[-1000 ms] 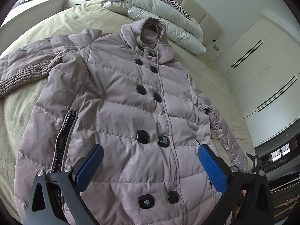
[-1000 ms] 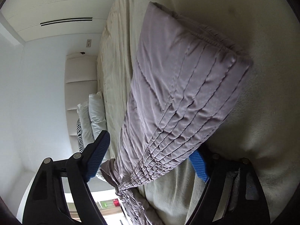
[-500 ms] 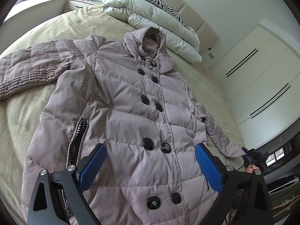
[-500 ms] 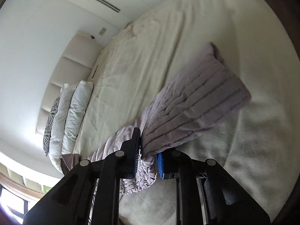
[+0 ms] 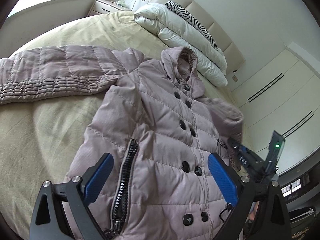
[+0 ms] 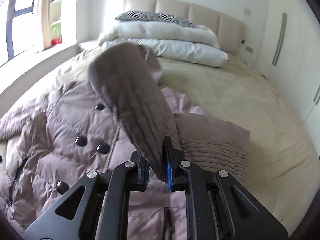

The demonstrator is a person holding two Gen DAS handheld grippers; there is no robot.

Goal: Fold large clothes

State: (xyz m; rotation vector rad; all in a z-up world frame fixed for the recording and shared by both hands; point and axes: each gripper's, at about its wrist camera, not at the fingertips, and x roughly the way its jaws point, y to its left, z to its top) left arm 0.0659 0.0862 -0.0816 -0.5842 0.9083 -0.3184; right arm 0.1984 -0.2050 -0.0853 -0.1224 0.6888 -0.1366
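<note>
Two grippers: we hold one in each hand above the coat (image 5: pixel 152 140), which lies face up and buttoned on the bed (image 5: pixel 40 136).
Left gripper (image 5: pixel 160 178): we hover it over the coat's lower front, jaws wide, blue pads clear of the fabric and holding nothing.
Right gripper (image 6: pixel 157 170): our jaws are pinched narrow on the cuff of the right sleeve (image 6: pixel 130 100); the sleeve rises from the jaws and arches toward the coat's buttons.
Zipper (image 5: pixel 126 180): a black pocket zipper runs down the coat's front, just beside our left pad.
Buttons (image 5: pixel 186 164): two columns run up the coat's middle, from the hem to the collar.
Left sleeve (image 5: pixel 52 76): it lies spread out flat on the bed, straight out from the coat's shoulder, untouched.
Beyond the coat: a folded white duvet (image 5: pixel 180 36) with a zebra pillow (image 5: pixel 190 18) on it sits past the collar, against the headboard; a wardrobe (image 5: pixel 280 100) stands off the coat's right side.
Done: we judge the fold barely begun; only the right sleeve is lifted and partway over the front.
Left to do: we reckon that sleeve has to be laid down across the chest, the left sleeve brought in, then the body folded up from the hem.
</note>
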